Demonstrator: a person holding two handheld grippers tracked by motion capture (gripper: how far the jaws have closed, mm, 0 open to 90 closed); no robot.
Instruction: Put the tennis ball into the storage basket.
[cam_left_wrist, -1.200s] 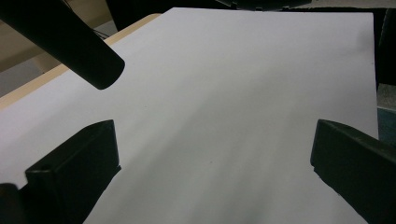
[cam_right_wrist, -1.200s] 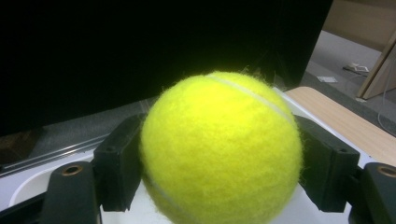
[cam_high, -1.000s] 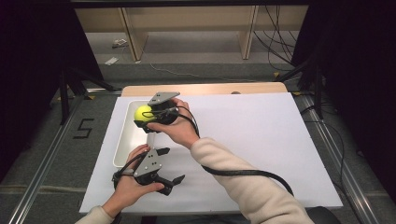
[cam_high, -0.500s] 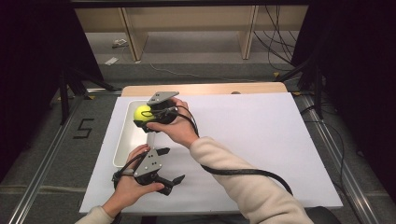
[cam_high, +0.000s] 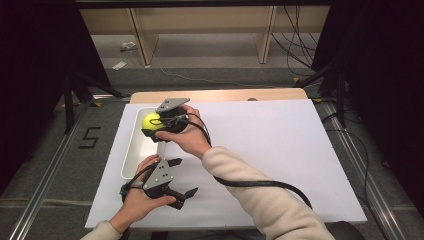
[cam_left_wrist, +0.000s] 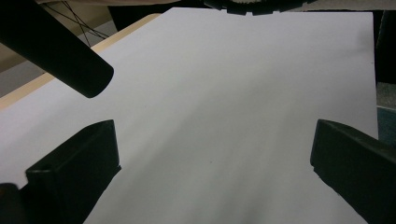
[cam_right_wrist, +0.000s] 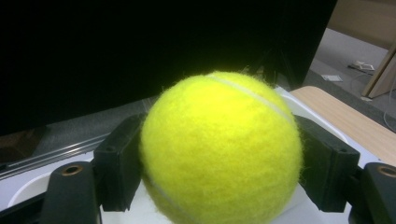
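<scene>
A yellow tennis ball (cam_high: 150, 120) (cam_right_wrist: 219, 149) hangs above the far end of a white oblong tray (cam_high: 134, 155), and my right gripper (cam_high: 151, 126) (cam_right_wrist: 219, 163) is shut on it, one black pad pressing each side. The tray's white rim (cam_right_wrist: 299, 100) shows just behind and under the ball. My left gripper (cam_high: 184, 179) (cam_left_wrist: 210, 172) rests near the table's front edge, to the right of the tray's near end, jaws wide open over bare white paper with nothing between them.
A white paper sheet (cam_high: 270, 150) covers most of the wooden table (cam_high: 225, 95). A black cable (cam_high: 260, 184) trails from the right gripper across the person's sleeve. Metal rails (cam_high: 45, 185) and dark stands flank the table.
</scene>
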